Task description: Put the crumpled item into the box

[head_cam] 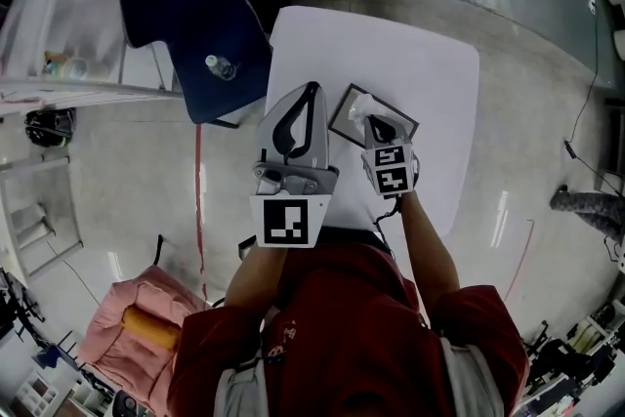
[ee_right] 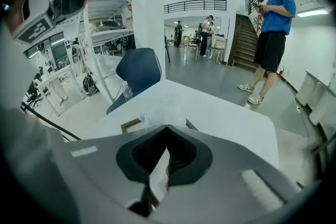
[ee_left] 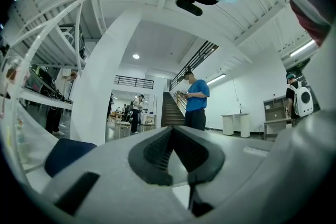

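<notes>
A shallow dark-rimmed box (head_cam: 400,124) lies on the white table (head_cam: 430,83). A pale crumpled item (head_cam: 358,103) rests in the box's far-left corner. My right gripper (head_cam: 370,120) hovers over the box with its jaws shut and nothing between them. In the right gripper view the crumpled item (ee_right: 157,108) and the box rim (ee_right: 130,125) show just beyond the shut tips of the right gripper (ee_right: 167,127). My left gripper (head_cam: 312,87) is held higher, to the left of the box. The left gripper (ee_left: 172,128) is shut and empty, and it faces out into the room.
A dark blue chair (head_cam: 190,10) with a water bottle (head_cam: 220,66) on its seat stands at the table's far-left corner. A person in a blue shirt (ee_right: 275,5) stands beyond the table. A pink bundle (head_cam: 132,327) lies on the floor at the left.
</notes>
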A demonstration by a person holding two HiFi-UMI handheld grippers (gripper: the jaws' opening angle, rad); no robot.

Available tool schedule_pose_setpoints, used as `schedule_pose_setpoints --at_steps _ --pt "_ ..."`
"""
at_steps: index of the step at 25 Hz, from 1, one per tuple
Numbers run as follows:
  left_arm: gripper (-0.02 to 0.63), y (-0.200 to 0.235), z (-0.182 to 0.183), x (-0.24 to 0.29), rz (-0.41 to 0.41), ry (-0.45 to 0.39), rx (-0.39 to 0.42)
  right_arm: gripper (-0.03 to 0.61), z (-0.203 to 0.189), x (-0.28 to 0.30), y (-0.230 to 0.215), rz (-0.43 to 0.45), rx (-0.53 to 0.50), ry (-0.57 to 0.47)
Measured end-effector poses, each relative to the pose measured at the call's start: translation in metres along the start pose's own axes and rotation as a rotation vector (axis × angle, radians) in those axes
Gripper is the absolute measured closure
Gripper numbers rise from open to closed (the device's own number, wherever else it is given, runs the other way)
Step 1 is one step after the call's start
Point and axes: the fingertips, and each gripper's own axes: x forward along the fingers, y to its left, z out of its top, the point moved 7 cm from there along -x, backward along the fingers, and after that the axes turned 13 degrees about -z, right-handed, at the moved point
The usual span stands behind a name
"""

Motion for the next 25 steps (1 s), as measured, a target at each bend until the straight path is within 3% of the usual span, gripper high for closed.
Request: schedule_pose_setpoints --at_steps 12,25 --pt "0.612 0.011 -0.012 0.002 0.018 0.021 -0.029 0.575 -0.015 0.04 0.002 0.046 -0.079 0.195" --pt "0.612 0.023 -0.025 0.005 0.038 0.034 -0.055 0.575 -0.019 0.072 0.011 0.108 -0.197 0.335"
